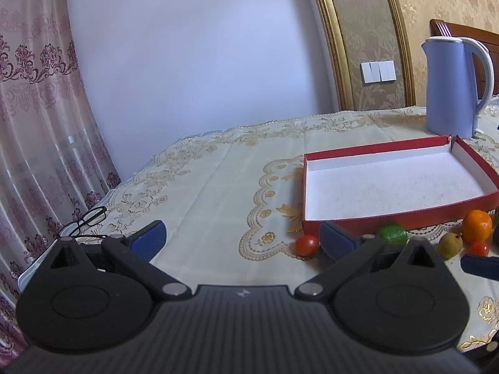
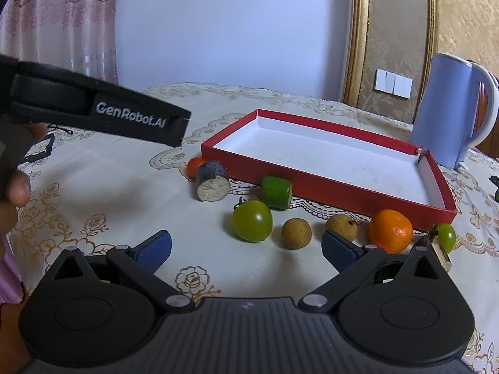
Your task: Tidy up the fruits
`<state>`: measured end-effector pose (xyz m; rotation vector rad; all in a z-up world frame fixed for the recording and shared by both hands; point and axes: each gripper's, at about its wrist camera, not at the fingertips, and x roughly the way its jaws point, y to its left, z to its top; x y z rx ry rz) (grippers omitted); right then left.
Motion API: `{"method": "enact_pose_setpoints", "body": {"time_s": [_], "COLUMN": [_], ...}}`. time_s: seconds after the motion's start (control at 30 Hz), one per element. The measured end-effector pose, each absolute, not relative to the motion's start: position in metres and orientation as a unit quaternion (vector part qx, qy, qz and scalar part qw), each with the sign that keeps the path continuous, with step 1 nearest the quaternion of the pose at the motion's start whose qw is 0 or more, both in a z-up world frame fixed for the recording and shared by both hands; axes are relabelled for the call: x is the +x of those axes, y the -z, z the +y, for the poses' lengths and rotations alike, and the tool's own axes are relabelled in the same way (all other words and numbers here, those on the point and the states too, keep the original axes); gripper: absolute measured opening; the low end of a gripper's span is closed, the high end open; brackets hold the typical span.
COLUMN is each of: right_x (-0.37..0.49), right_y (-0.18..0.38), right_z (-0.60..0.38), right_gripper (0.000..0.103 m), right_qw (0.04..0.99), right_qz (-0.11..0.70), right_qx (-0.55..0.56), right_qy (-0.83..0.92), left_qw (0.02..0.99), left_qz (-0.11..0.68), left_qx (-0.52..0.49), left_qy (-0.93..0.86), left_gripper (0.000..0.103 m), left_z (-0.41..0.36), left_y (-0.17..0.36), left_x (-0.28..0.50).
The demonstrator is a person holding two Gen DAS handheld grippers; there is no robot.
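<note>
No fruit is picked yet: left gripper (image 1: pixel 241 240) and right gripper (image 2: pixel 246 249) hover with tongs apart, fruits strewn along the red box's (image 2: pixel 343 191) near edge, so the nearby green tomato (image 2: pixel 252 220) probably goes first.

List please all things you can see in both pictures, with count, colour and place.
box: 1, red, white inside, mid-table
kettle: 1, blue, behind box
orange: 1, orange, before box
green fruits: 2, before box
brown fruits: 2, before box
tomato: 1, red, by box corner
green piece: 1, against box
dark piece: 1, beside tomato
glasses: 1, black, table edge
left gripper: black, blue pads, open
right gripper: same, open
</note>
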<state>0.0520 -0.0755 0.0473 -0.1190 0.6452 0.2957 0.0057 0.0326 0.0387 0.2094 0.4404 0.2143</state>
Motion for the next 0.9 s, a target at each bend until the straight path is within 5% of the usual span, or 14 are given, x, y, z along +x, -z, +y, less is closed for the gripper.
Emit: {"method": "enact_pose_setpoints", "body": {"time_s": [0.9], "right_x": [0.029], "right_y": [-0.050], "right_z": [-0.120], "right_gripper": [0.103], "right_qw": [0.947], "right_qz": [0.297], "right_qx": [-0.045], "right_qy": [-0.111], "left_qw": [0.967], "left_qz": [0.233], "left_qx": [0.087], "left_qy": [-0.055], "left_gripper": [0.103], "left_z": [0.024], "left_y": [-0.019], "left_x": [-0.005]}}
